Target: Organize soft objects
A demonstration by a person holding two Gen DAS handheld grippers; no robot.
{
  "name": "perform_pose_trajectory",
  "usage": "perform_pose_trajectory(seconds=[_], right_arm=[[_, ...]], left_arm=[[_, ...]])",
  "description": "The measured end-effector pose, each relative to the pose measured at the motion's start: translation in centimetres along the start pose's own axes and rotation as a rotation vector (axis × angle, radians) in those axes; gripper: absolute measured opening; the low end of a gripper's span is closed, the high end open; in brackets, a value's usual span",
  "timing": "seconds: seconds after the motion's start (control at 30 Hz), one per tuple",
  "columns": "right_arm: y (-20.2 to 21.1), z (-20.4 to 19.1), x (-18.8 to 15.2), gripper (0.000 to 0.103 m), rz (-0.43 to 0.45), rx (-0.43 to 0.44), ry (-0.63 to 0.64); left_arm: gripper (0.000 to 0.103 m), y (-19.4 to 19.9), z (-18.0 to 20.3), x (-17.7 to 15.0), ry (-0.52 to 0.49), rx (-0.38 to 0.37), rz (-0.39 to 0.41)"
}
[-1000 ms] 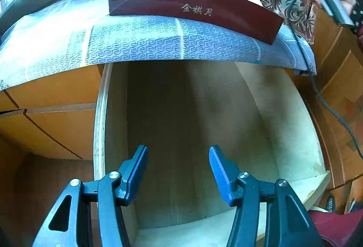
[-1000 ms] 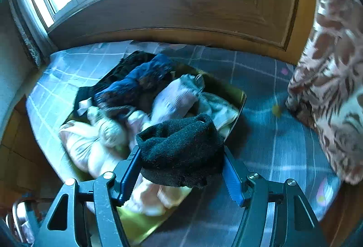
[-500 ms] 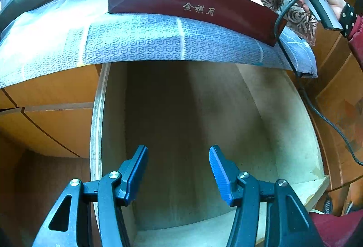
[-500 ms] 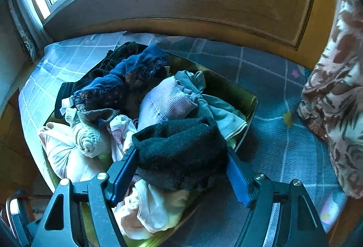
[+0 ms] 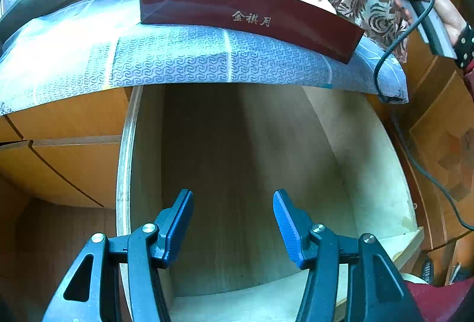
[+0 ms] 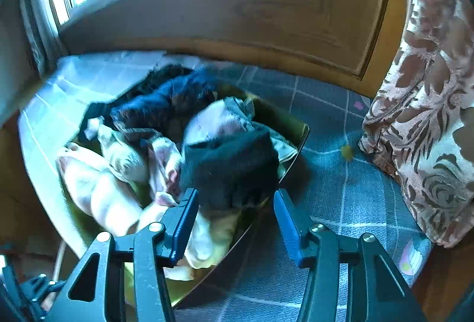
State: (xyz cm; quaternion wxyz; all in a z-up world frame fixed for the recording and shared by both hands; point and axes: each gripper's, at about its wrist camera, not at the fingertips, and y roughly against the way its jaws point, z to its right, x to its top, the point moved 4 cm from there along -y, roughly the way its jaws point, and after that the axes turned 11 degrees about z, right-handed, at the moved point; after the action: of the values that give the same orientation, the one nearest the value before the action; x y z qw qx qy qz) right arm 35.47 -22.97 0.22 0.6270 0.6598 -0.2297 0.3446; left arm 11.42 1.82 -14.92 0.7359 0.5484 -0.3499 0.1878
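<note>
My left gripper (image 5: 233,194) is open and holds nothing, hanging over the pale wooden drawer (image 5: 370,174), which has nothing in it. Above the drawer a dark red box (image 5: 237,17) with gold lettering holds a heap of soft clothes. In the right wrist view a black fuzzy cloth (image 6: 231,165) lies on that heap at the box's near right rim (image 6: 296,138), beside pale socks (image 6: 97,183) and a dark blue garment (image 6: 166,97). My right gripper (image 6: 235,194) sits just behind the black cloth. Its jaws are closing, and its pads touch nothing.
A blue patterned cloth (image 5: 177,61) covers the cabinet top under the box. A floral curtain (image 6: 429,114) hangs at the right, with a wood panel and a window behind. A person's hand (image 5: 444,5) holds the right gripper, and its cable (image 5: 394,49) trails down past the drawer.
The right gripper has let go of the black cloth, which now rests on the heap in the box, and has drawn back a little. The left gripper has not moved.
</note>
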Motion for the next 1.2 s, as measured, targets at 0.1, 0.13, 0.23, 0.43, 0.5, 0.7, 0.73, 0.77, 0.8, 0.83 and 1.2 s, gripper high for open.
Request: perform_pose_trajectory(seconds=[0.1, 0.13, 0.23, 0.43, 0.5, 0.7, 0.73, 0.77, 0.8, 0.83, 1.2], right_arm=[[-1.4, -0.6, -0.4, 0.054, -0.005, -0.007, 0.03], [-1.9, -0.8, -0.6, 0.054, -0.007, -0.014, 0.042], [-2.5, -1.5, -0.6, 0.054, 0.004, -0.009, 0.068], [-1.4, -2.2, -0.9, 0.058, 0.044, -0.044, 0.11], [-0.6, -2.3, -1.1, 0.063, 0.059, -0.046, 0.106], [1.5, -2.7, -2.3, 0.067, 0.084, -0.017, 0.068], [1.8, -2.8, -2.5, 0.068, 0.087, -0.018, 0.071], [2.2, -3.1, -2.9, 0.068, 0.092, -0.024, 0.076], [2.6, -3.3, -3.2, 0.069, 0.096, -0.024, 0.078], [3.1, -3.5, -3.7, 0.07, 0.102, -0.018, 0.077], [10.9, -5.4, -11.2, 0.096, 0.167, 0.02, 0.03]], left_arm=[[0.057, 0.1, 0.0, -0.1, -0.004, 0.005, -0.003], [0.057, 0.1, 0.0, -0.1, -0.005, 0.008, -0.004], [0.057, 0.0, -0.2, 0.1, 0.003, 0.016, -0.003], [0.057, 0.4, -0.8, 0.7, 0.05, 0.02, 0.035], [0.057, 0.5, -0.8, 0.8, 0.051, 0.018, 0.042], [0.057, 1.1, -0.3, 0.7, 0.044, 0.016, 0.059], [0.057, 1.3, -0.3, 0.7, 0.043, 0.016, 0.061], [0.057, 1.5, -0.2, 0.6, 0.041, 0.014, 0.064], [0.057, 2.0, -0.3, 0.5, 0.041, 0.012, 0.067], [0.057, 2.2, -0.2, 0.4, 0.04, 0.008, 0.07], [0.057, 5.4, 1.1, 0.0, 0.039, -0.025, 0.161]])
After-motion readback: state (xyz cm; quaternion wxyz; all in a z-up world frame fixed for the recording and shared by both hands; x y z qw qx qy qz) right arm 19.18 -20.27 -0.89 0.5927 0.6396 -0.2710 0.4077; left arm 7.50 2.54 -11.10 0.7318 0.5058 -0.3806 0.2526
